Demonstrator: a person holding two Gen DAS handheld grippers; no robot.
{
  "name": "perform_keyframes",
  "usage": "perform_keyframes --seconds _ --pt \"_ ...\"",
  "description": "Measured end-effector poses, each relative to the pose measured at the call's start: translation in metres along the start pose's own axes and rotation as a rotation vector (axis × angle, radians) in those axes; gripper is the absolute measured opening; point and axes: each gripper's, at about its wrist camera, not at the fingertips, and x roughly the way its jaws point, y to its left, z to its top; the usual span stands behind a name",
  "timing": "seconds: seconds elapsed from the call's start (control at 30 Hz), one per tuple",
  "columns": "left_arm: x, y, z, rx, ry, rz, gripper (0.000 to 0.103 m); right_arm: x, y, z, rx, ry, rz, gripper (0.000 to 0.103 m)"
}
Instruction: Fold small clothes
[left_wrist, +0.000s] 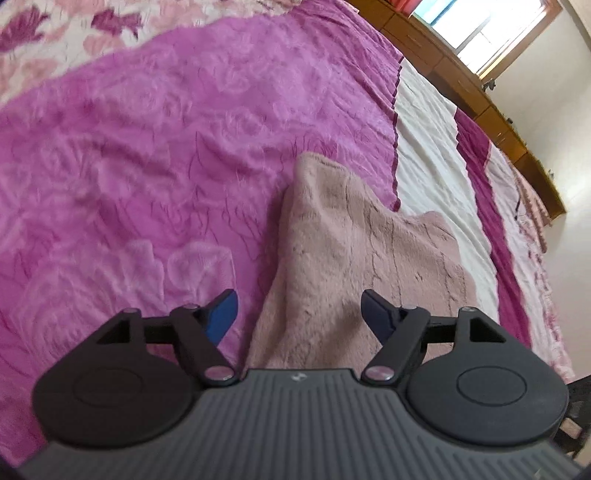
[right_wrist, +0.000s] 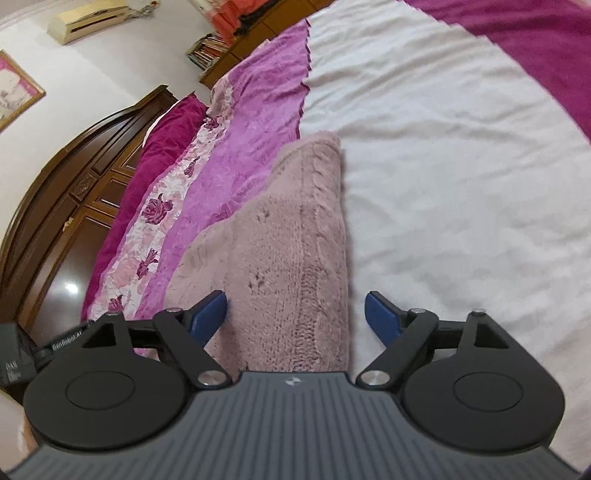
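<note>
A fluffy pale pink knitted garment (left_wrist: 354, 254) lies on the bed, partly on the magenta blanket (left_wrist: 147, 147) and partly on the white sheet (left_wrist: 436, 155). My left gripper (left_wrist: 299, 314) is open and empty, its blue pads spread above the garment's near end. The garment also shows in the right wrist view (right_wrist: 291, 251), with a cable-knit strip along its right edge. My right gripper (right_wrist: 295, 315) is open and empty, jaws wide apart over the garment's near end.
A wooden headboard (right_wrist: 74, 177) and a dark magenta pillow (right_wrist: 162, 136) are at the left in the right wrist view. A wooden cabinet (left_wrist: 480, 99) and a window (left_wrist: 484, 29) run along the bed's far side. The white sheet (right_wrist: 461, 166) spreads right.
</note>
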Motion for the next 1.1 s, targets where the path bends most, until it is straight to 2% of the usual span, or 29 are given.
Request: perform_keyframes --seconds 0.27,0.63,0.83,0.93,1.0,1.07,1.1 --pt "0.010 0.004 -0.011 -0.028 0.023 -0.065 0.075 0.010 0.001 -0.002 -0.008 0.019 0.019 0.089" --pt "0.018 0.004 -0.011 -0.045 0.027 -0.108 0.075 0.022 0.005 -0.004 -0.020 0.047 0.051 0.089" --pt "0.025 -0.001 -0.013 -0.030 0.033 -0.125 0.074 0.028 0.000 -0.001 0.019 0.051 0.079 0.089" --pt "0.030 -0.004 -0.015 -0.021 0.033 -0.121 0.072 0.032 0.001 0.001 0.024 0.055 0.078 0.081" --pt "0.031 -0.007 -0.016 0.004 0.037 -0.102 0.065 0.035 0.002 0.003 0.019 0.061 0.065 0.069" --pt "0.031 -0.009 -0.015 0.007 0.037 -0.117 0.054 0.033 0.002 0.004 0.029 0.060 0.073 0.063" --pt "0.030 -0.009 -0.014 0.005 0.037 -0.123 0.051 0.032 0.003 0.006 0.034 0.057 0.075 0.060"
